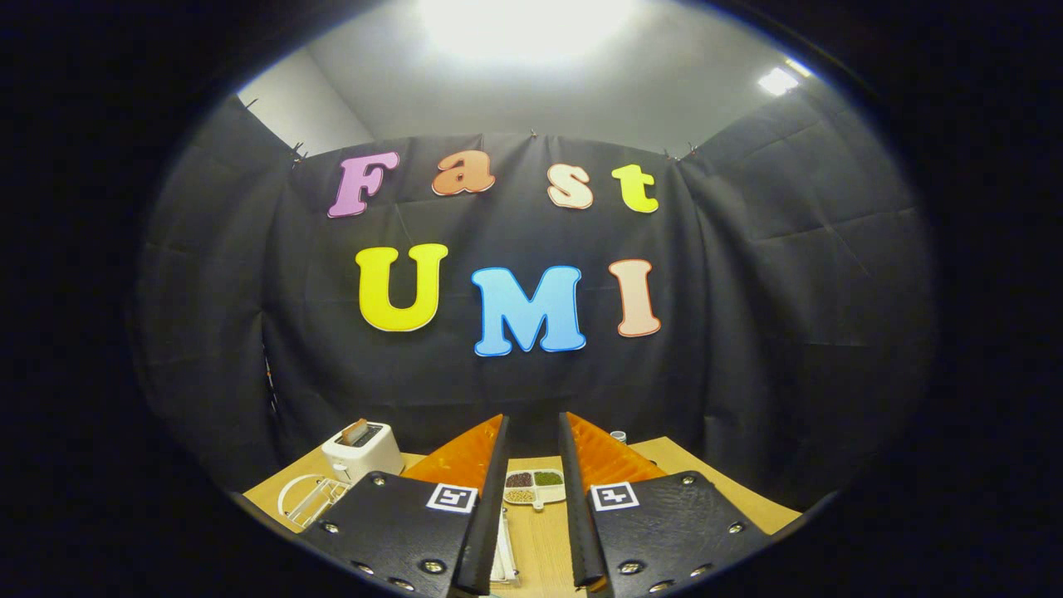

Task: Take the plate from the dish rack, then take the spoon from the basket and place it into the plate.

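- The wooden table [698,482] lay below the booth wall.
- The gripper [532,432] hung above it, its fingers slightly apart and holding nothing.
- A white toaster [362,449] stood far left.
- The white wire dish rack [311,497] sat just nearer than the toaster; whether it held the plate was unclear.
- A small divided tray [535,487] lay beyond the fingers.

The gripper [532,432] has its fingers held apart with nothing between them, raised over a table [722,490]. Beyond the gap between the fingers, a divided dish [536,488] lies on the table with fillings in its compartments. Left of the fingers a toaster [362,449] stands toward the table's back with a slice of toast [355,431] in its slot, and a wire dish rack [311,498] sits just in front of it. Behind the table hangs the booth wall [747,332]
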A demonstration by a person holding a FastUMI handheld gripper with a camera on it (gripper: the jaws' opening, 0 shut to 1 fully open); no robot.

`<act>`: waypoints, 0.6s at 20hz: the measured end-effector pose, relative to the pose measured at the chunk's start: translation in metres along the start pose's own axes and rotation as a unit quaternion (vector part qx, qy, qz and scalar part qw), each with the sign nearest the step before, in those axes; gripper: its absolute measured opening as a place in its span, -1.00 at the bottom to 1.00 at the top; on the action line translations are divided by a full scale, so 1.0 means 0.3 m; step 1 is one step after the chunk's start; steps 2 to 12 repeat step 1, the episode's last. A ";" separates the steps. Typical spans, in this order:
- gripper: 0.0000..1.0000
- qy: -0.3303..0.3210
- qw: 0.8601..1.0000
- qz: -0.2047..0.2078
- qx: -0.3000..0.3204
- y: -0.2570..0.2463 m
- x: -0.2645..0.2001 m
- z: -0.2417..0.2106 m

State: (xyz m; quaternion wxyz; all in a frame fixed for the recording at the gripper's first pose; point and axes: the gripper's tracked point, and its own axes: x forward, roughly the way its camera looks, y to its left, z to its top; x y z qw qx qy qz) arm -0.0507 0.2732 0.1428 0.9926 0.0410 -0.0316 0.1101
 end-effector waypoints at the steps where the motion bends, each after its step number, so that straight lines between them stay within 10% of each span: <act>1: -0.29 0.000 1.000 -0.002 -0.001 -0.017 0.007 -0.002; 12: -0.29 0.000 1.000 -0.002 -0.001 -0.017 0.007 -0.002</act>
